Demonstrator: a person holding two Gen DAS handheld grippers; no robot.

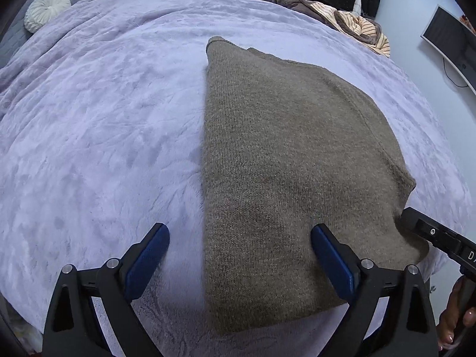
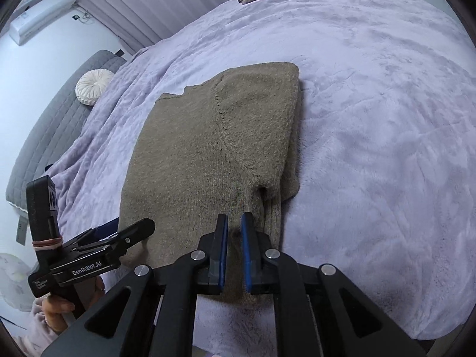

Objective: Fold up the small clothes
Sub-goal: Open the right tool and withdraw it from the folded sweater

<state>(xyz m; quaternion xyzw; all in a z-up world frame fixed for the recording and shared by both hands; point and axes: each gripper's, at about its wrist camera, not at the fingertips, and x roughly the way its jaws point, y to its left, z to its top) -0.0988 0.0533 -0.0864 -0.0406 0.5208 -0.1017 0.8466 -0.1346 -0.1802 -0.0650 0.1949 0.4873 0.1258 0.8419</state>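
Note:
An olive-brown knit sweater [image 1: 282, 163] lies folded lengthwise on a lilac fleece bedspread [image 1: 104, 134]; it also shows in the right wrist view [image 2: 208, 154], with a sleeve folded over its right side. My left gripper [image 1: 240, 232] is open wide, straddling the sweater's near left edge, empty. My right gripper [image 2: 235, 223] has its jaws nearly closed with a narrow gap, hovering over the sweater's near hem; no cloth shows pinched between them. The right gripper's tip [image 1: 428, 232] shows at the sweater's right edge, and the left gripper [image 2: 131, 232] shows at its near left corner.
A pile of striped and brown clothes [image 1: 336, 12] lies at the bed's far right corner. A round white cushion [image 1: 46, 9] sits on grey padding at far left. A monitor [image 1: 452, 41] hangs on the right wall. A wall air conditioner [image 2: 41, 12] is at upper left.

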